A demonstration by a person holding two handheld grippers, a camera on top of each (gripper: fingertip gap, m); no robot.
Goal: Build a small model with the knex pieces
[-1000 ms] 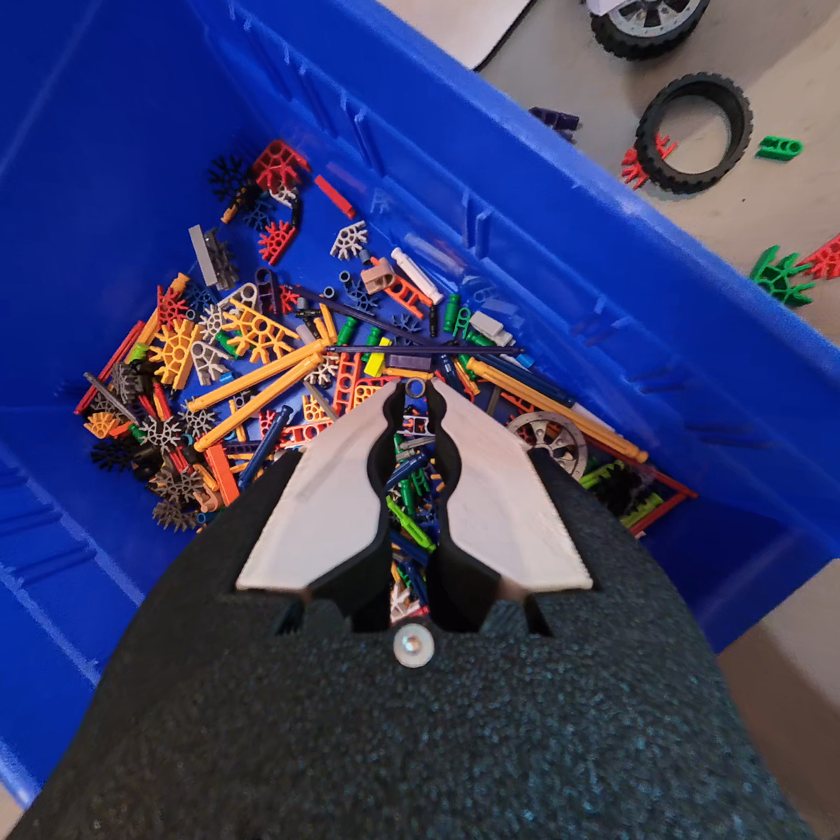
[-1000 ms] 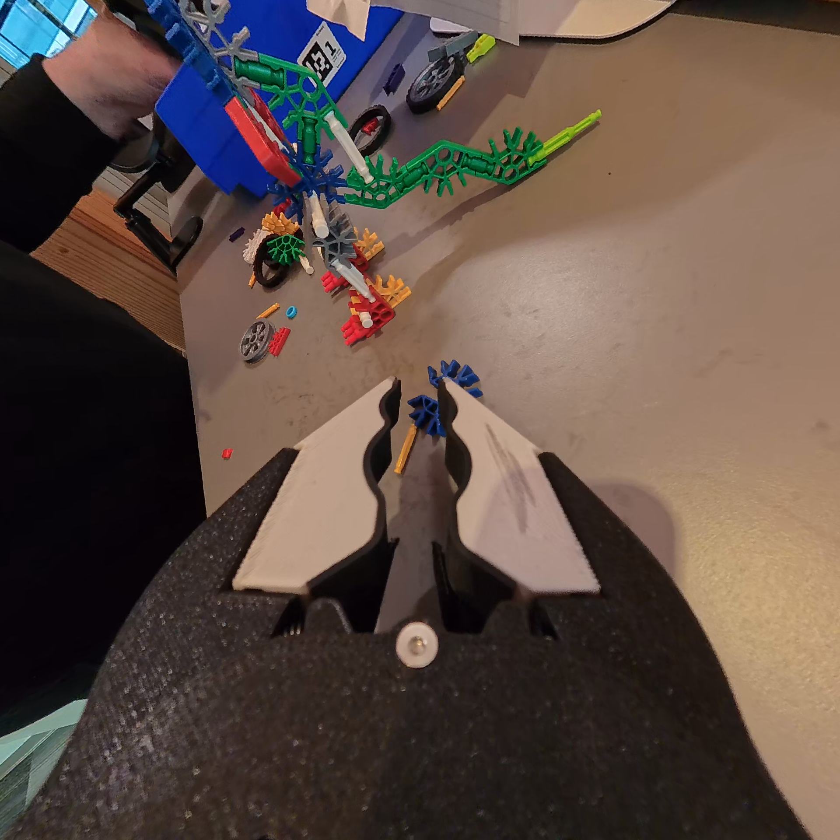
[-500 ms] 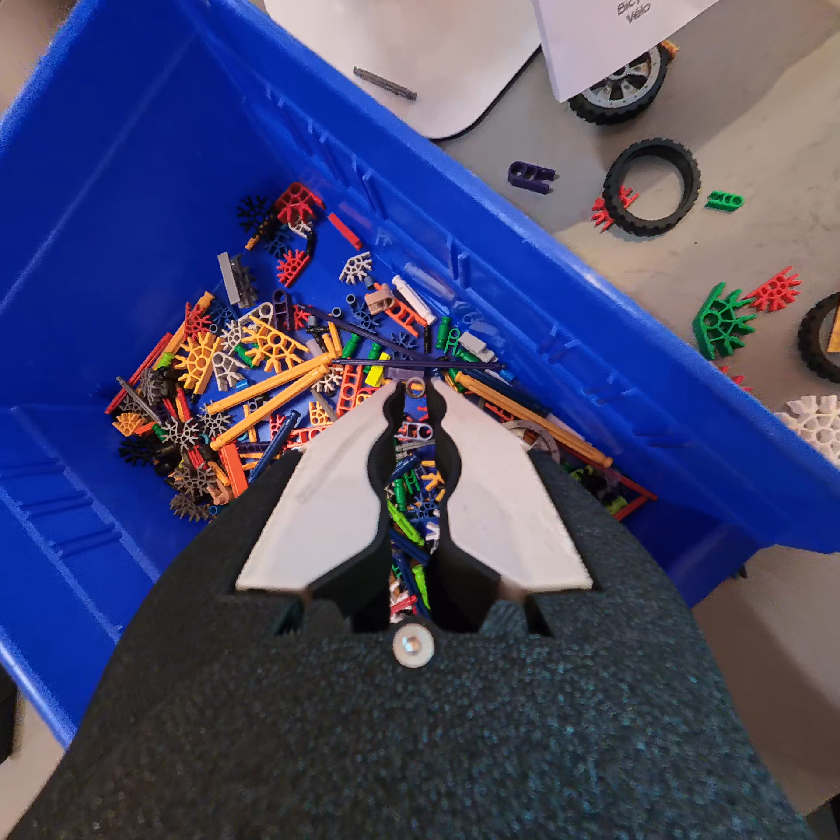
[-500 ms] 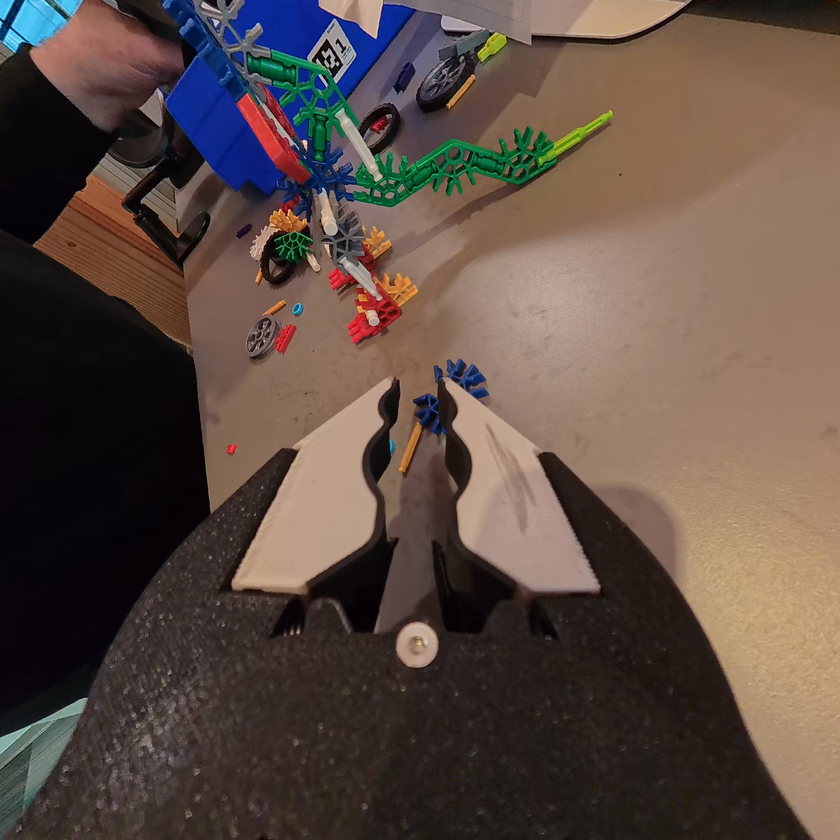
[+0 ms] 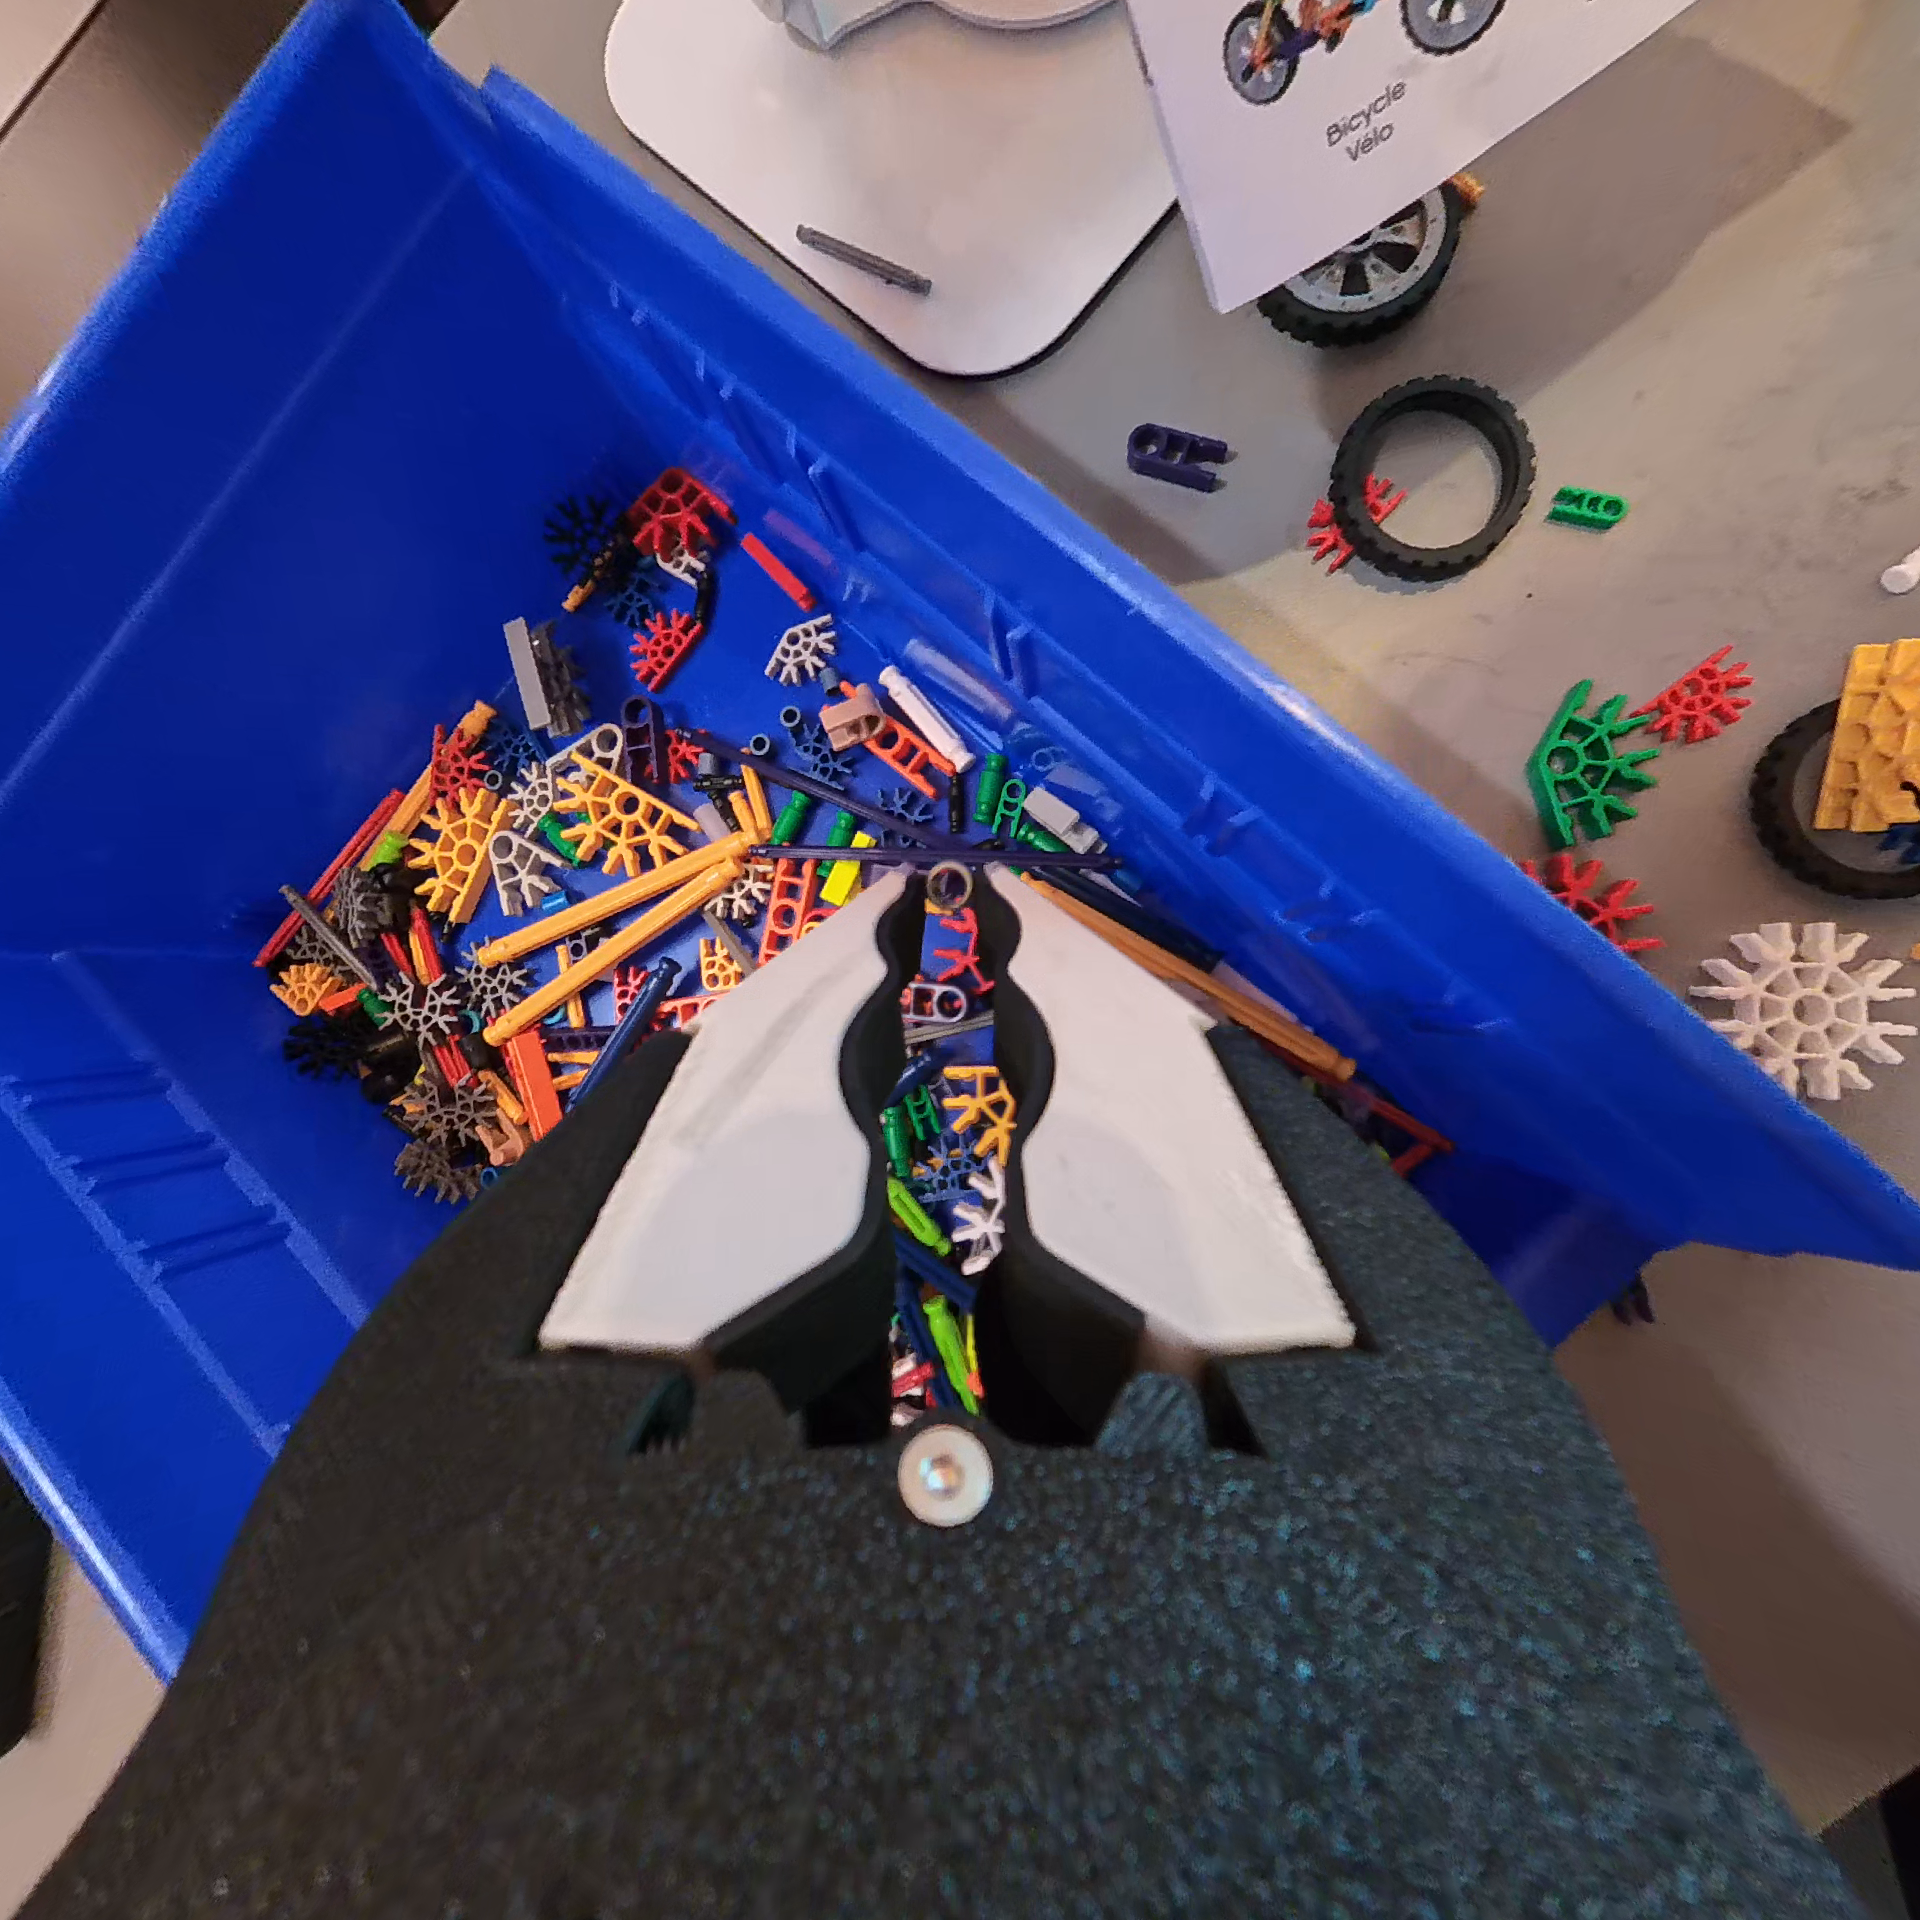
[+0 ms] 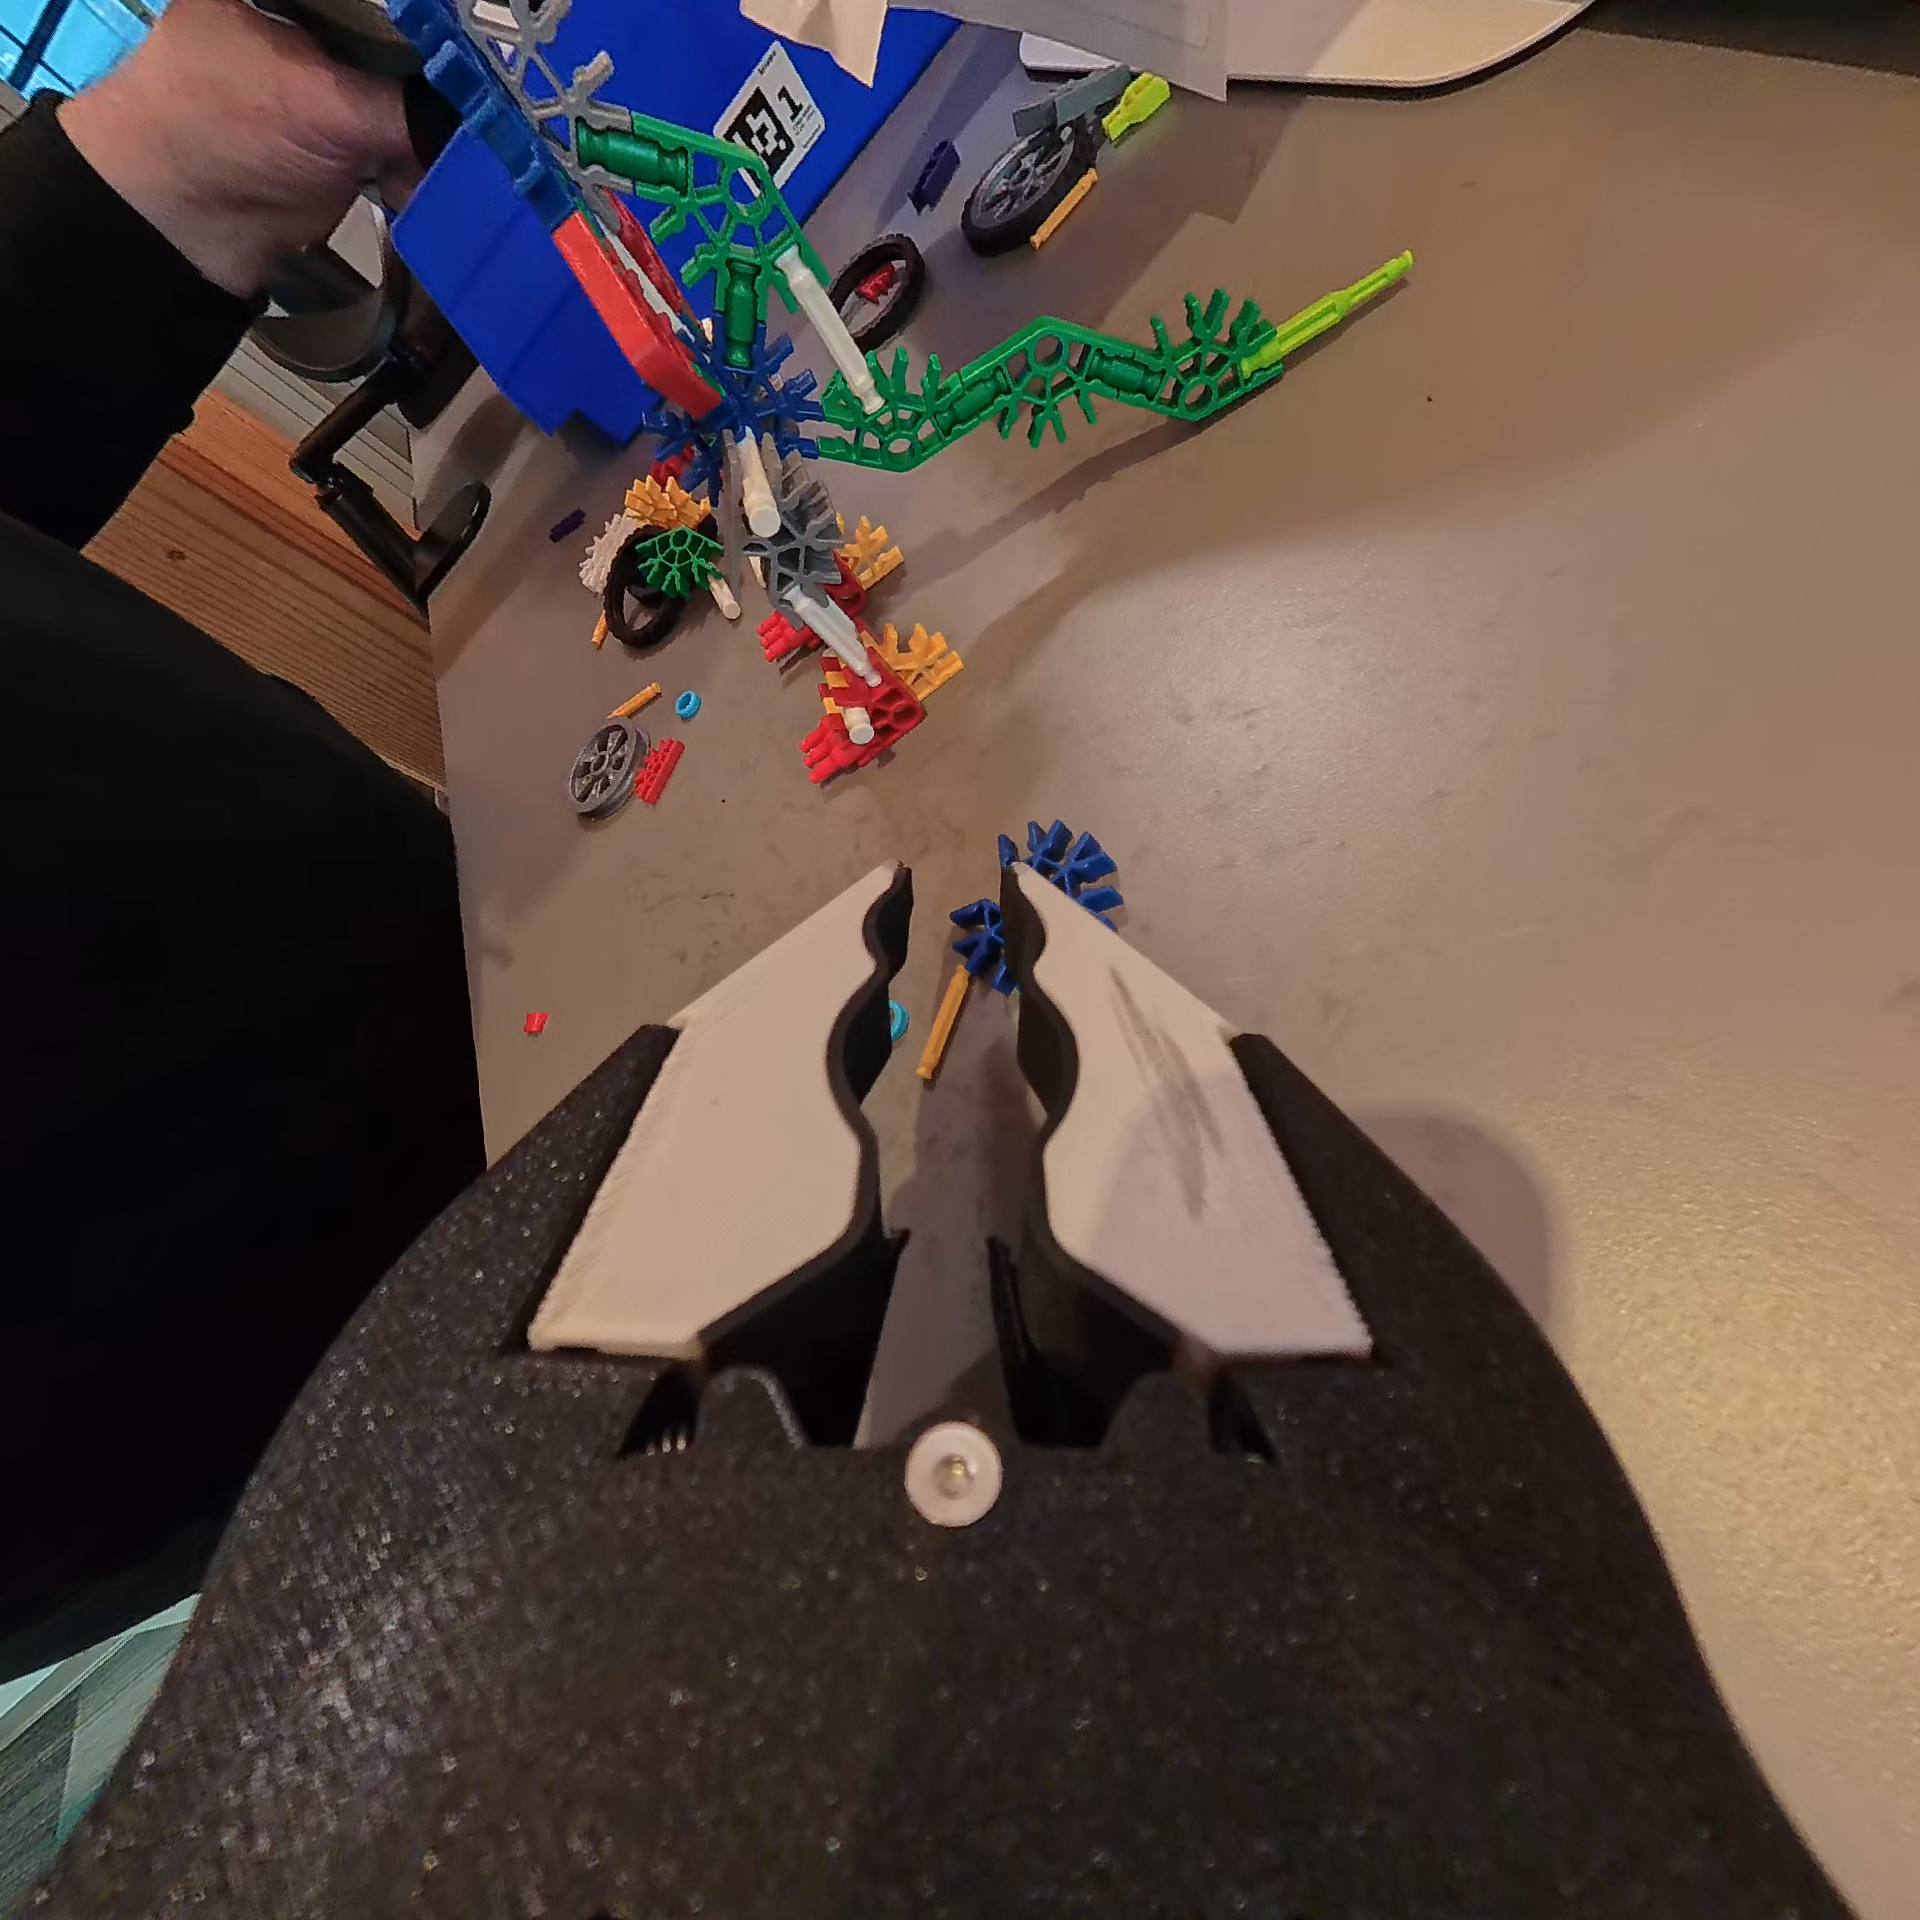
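above the blue bin [image 5: 312,436], left gripper [image 5: 948,883] jaws pinch a grey ring [image 5: 948,885]; right gripper [image 6: 956,883] jaws spread.

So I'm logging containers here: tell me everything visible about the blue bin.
The blue bin is a deep, glossy, plastic-looking tub with ribbed, sloping walls. It sits on the grey table, seen corner-on. Its floor holds a loose pile of colourful toy rods and connectors. The left claw hangs over that pile, nipping a small grey ring.
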